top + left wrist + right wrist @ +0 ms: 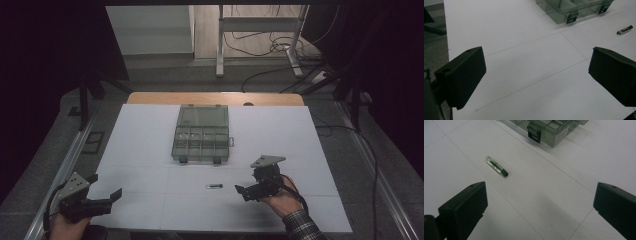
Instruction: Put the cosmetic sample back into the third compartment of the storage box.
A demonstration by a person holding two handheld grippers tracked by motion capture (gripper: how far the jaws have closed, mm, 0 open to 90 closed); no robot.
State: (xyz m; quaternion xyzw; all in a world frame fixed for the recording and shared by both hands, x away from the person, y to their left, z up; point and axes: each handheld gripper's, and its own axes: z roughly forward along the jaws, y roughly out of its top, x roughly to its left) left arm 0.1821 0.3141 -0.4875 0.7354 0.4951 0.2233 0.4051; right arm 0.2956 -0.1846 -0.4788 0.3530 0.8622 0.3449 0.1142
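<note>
A small clear vial (214, 186) with a black cap lies flat on the white table top (145, 150), in front of an open clear compartment box (201, 135). My right gripper (246, 186) is just right of the vial, pointing left at it, open and holding nothing. In the right gripper view the vial (496, 166) lies ahead and left of the gap between the jaws (540, 205), with the box's latch (534, 133) beyond. My left gripper (105, 186) is at the near left corner, open and holding nothing. The left gripper view has the vial (624, 29) and box (574, 8) far off.
The box's lid stands open toward the far edge, where a wooden strip (215, 98) shows. Metal rails (65, 165) run along both sides of the table. Beyond it stand a table frame (260, 30) and loose cables (285, 50) on the floor.
</note>
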